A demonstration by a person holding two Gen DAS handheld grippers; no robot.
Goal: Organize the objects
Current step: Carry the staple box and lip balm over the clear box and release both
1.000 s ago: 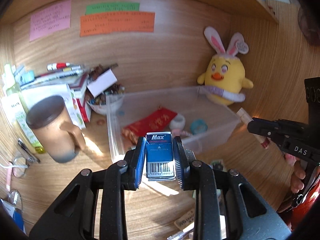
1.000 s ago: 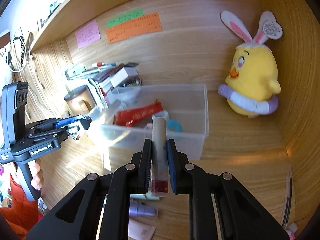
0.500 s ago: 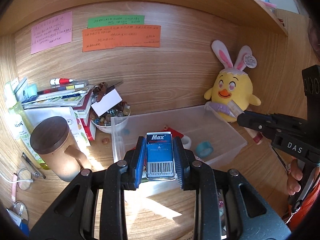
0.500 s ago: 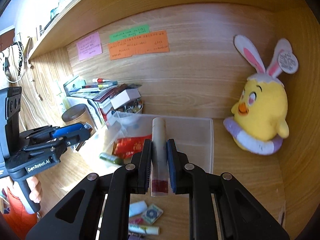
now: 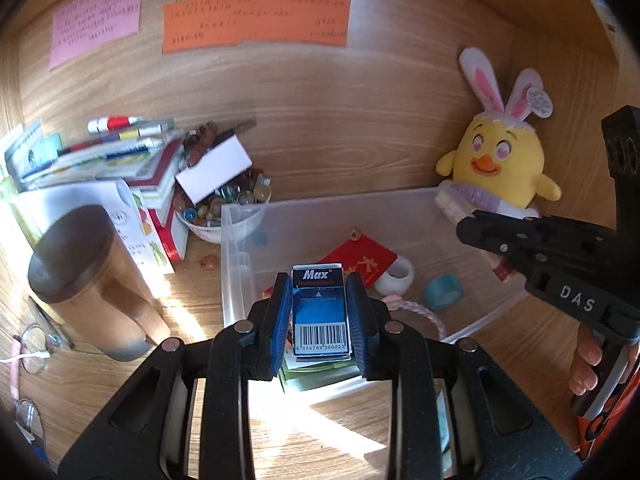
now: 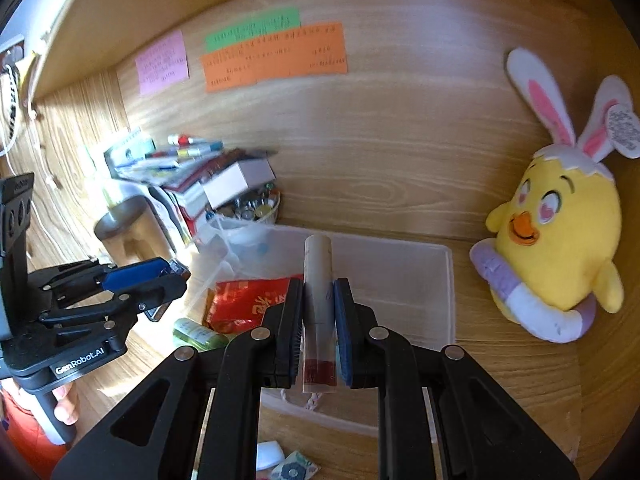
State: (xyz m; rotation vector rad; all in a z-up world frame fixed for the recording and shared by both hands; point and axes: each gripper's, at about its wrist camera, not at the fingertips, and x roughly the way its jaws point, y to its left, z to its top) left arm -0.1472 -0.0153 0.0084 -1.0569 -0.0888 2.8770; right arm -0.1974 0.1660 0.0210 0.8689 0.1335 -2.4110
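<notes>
I'm counting: two grippers [image 5: 319,316] [image 6: 319,328], one blue staple box [image 5: 319,312], one tube [image 6: 318,300], one clear bin [image 5: 236,264]. Inside it I'm seeing one red packet [image 5: 360,260], two tape rolls [image 5: 396,278] [image 5: 442,291]. Three paper notes [image 5: 256,24] on the wall, one plush chick [image 5: 504,164], one lidded mug [image 5: 88,280], one bowl of marbles [image 5: 224,208].

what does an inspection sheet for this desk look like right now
surface: wooden desk, sunlit patches
job's things: clear bin holding a red packet, tape rolls, a cord
clutter: lidded mug, book stack, bowl of marbles, chick plush
grippers: left gripper shut on a blue staple box; right gripper shut on a tube
cables: white cord at far left
surroundings: coloured notes on the back panel
</notes>
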